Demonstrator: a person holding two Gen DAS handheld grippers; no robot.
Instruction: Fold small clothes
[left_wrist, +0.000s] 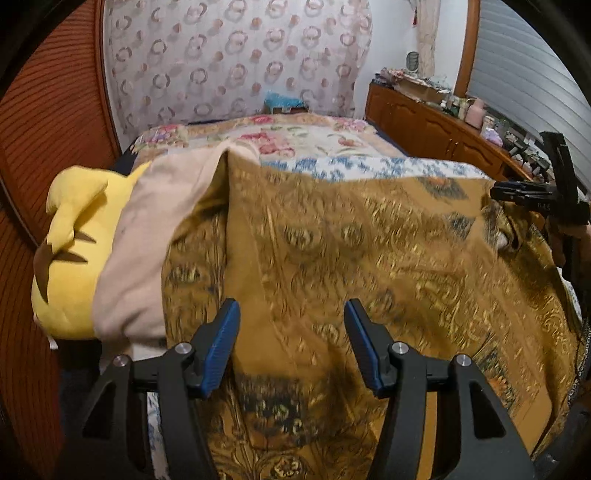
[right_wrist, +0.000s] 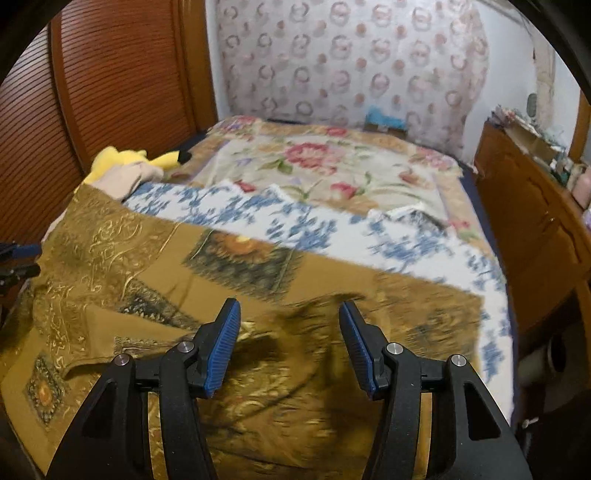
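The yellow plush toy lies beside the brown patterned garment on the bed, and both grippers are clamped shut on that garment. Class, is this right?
Not quite. The left gripper and right gripper are both open above the brown patterned garment, gripping nothing, as each wrist view shows. The yellow plush toy does lie beside it on the bed.

Warm, fairly dim indoor light fills both views. Motion blur smears the mustard patterned cloth (left_wrist: 369, 258) and the blue-flowered sheet (right_wrist: 369, 236). Fisheye distortion bends the wooden wardrobe (left_wrist: 44, 129), and black vignetting darkens the corners.
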